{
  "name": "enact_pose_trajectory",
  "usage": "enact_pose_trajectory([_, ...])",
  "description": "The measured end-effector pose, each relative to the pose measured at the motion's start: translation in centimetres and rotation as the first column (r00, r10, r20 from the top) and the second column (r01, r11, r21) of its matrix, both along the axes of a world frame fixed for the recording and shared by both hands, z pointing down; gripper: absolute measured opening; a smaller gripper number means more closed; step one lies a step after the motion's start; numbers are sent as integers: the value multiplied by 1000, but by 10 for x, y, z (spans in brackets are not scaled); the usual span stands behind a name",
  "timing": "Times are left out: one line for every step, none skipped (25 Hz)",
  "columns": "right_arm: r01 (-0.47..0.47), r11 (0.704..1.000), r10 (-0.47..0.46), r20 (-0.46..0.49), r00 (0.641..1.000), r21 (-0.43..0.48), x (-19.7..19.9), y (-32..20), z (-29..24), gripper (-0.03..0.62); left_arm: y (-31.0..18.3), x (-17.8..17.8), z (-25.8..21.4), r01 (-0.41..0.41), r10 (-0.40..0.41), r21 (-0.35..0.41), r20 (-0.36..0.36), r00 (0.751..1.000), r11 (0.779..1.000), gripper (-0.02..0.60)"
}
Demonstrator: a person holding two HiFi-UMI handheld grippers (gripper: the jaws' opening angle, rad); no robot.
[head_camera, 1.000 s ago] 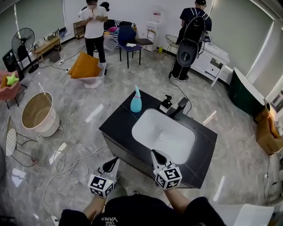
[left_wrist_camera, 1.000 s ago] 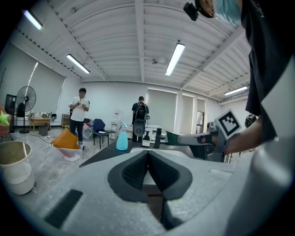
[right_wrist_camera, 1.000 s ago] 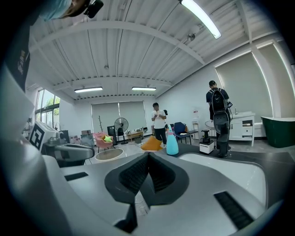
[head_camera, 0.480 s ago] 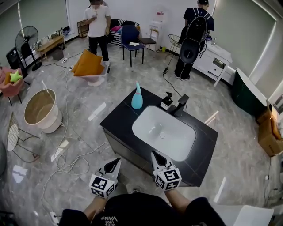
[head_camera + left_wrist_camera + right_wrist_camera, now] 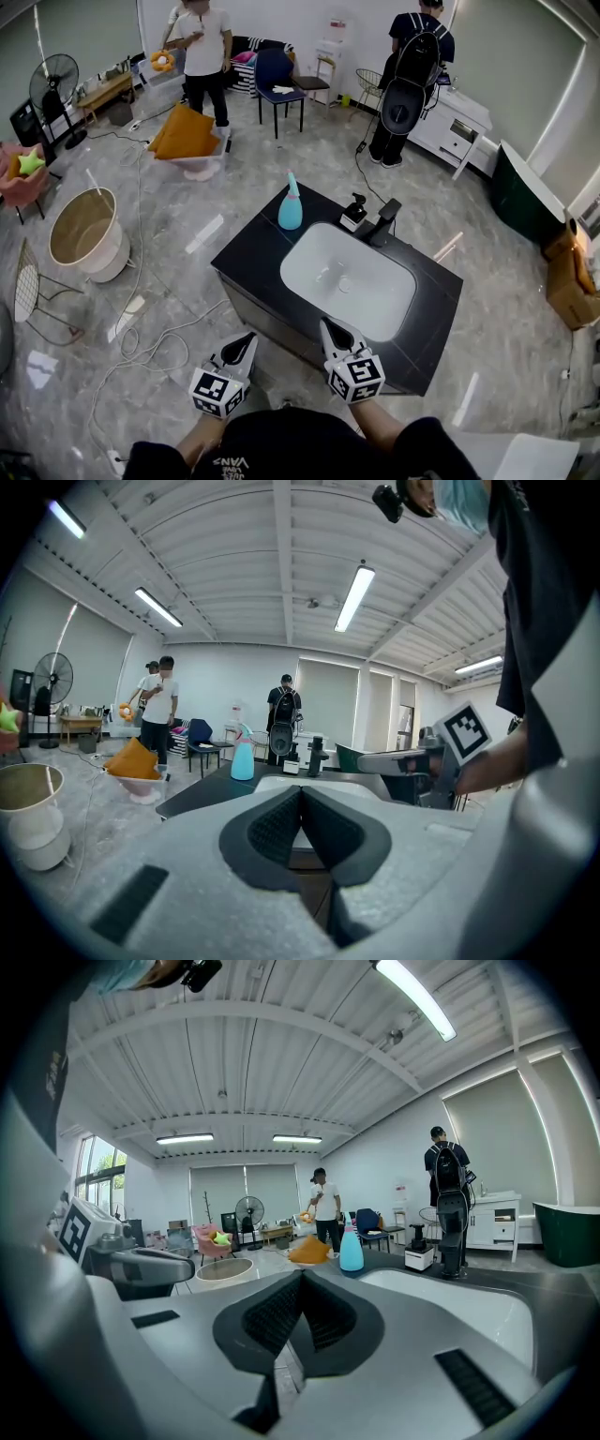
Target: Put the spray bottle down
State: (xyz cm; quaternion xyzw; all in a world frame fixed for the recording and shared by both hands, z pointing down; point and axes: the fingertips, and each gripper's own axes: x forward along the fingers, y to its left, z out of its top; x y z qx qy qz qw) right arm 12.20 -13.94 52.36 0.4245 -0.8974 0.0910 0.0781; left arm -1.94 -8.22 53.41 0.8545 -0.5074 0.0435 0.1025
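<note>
The light blue spray bottle (image 5: pixel 290 204) stands upright on the far left corner of the black counter (image 5: pixel 251 260), beside the white basin (image 5: pixel 347 281). It also shows small in the left gripper view as the spray bottle (image 5: pixel 243 759) and in the right gripper view as the spray bottle (image 5: pixel 351 1248). My left gripper (image 5: pixel 247 343) hangs in front of the counter's near edge, jaws together, holding nothing. My right gripper (image 5: pixel 329 331) sits just over the counter's near edge, also shut and empty. Both are far from the bottle.
A black faucet (image 5: pixel 383 223) and a small soap dispenser (image 5: pixel 352 216) stand behind the basin. Cables (image 5: pixel 141 347) trail over the floor at left, near a round tub (image 5: pixel 82 236). One person (image 5: pixel 204 45) stands by a chair (image 5: pixel 278 80); another person (image 5: pixel 410 70) with a backpack faces a cabinet.
Both grippers have stayed where they were. The person in the white shirt at the back has shifted slightly and now holds an orange thing.
</note>
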Motion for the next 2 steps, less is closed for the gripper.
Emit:
enact_pose_trajectory([-1, 1000, 1, 0, 1000, -1, 0, -1, 0, -2, -1, -1, 0, -1, 1, -2, 0, 1000, 1000, 9])
enact_pose_trajectory([-2, 1000, 2, 0, 1000, -2, -1, -2, 0, -2, -3, -1, 0, -2, 2, -3, 1, 1000, 1000, 9])
